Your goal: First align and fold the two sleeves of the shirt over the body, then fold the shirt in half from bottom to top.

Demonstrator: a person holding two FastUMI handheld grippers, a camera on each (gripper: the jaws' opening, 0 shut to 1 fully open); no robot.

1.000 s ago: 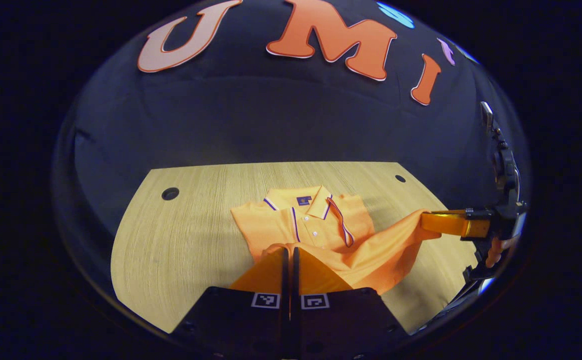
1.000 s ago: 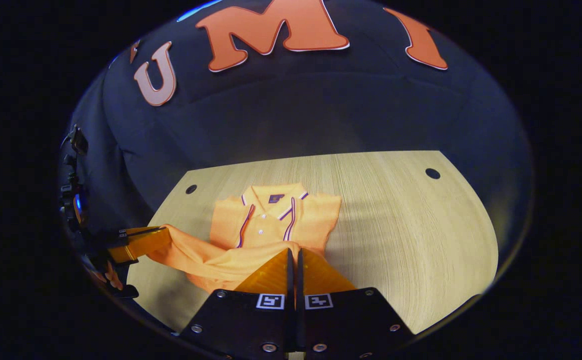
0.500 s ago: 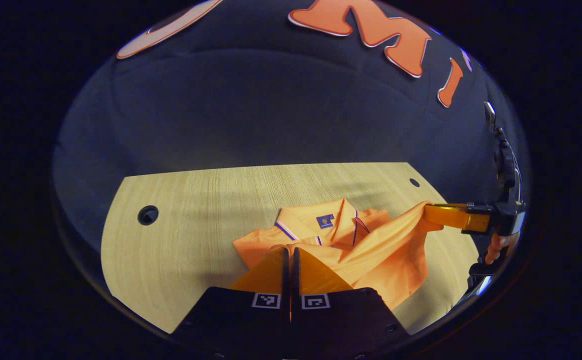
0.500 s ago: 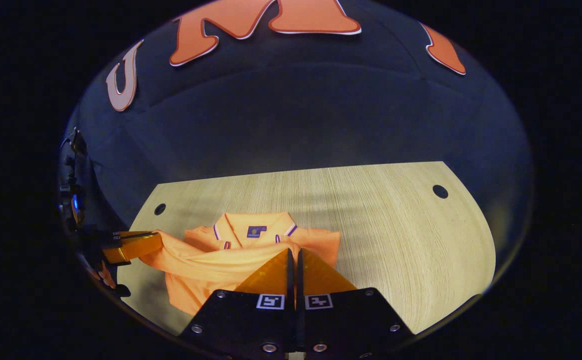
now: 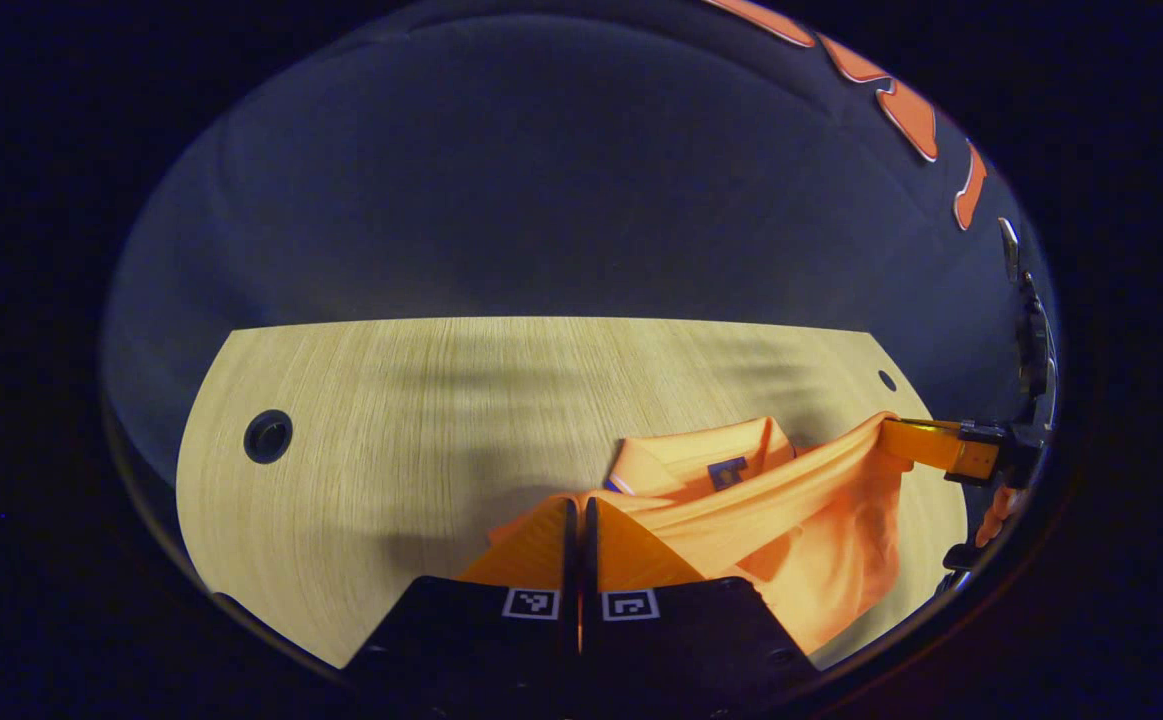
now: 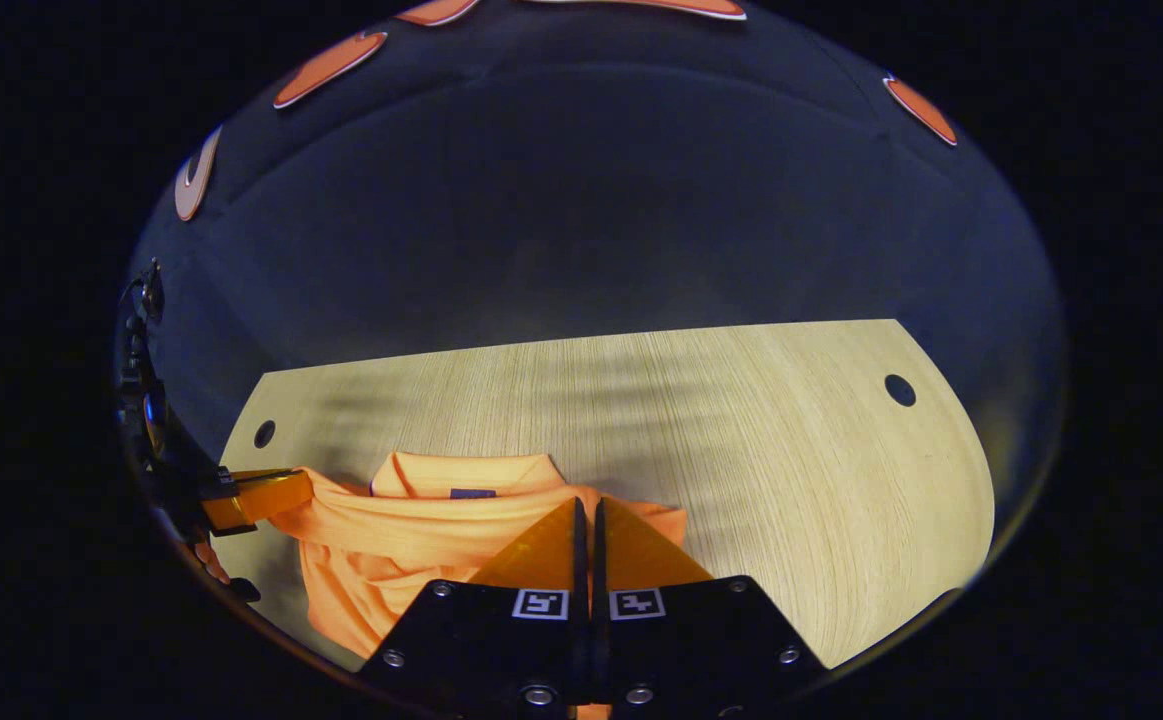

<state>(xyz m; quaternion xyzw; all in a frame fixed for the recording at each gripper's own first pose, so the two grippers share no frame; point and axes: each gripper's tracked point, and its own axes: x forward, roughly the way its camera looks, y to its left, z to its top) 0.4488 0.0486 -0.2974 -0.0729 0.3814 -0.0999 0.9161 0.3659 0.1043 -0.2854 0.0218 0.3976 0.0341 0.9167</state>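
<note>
Garment: an orange polo shirt (image 5: 791, 520) lies on the pale wooden surface (image 5: 391, 420), collar end at the far side, toward 12 o'clock from both pairs of tongs.
Left tongs (image 5: 579, 515): closed tight, no gap between the fingers, pinching one corner of the hem.
Right tongs (image 6: 587, 512): closed the same way on the other hem corner; from the left gripper view they sit out at 3 o'clock, the cloth stretched between the two.
Sleeves: judged done, since neither one sticks out past the body.
Bottom-to-top fold: under way; the lifted hem reaches the collar (image 6: 466, 475) and covers the placket.
Left to do: lay the hem down square near the collar, let go, smooth if needed.
Risk: the slack panel below the hem may bunch.
</note>
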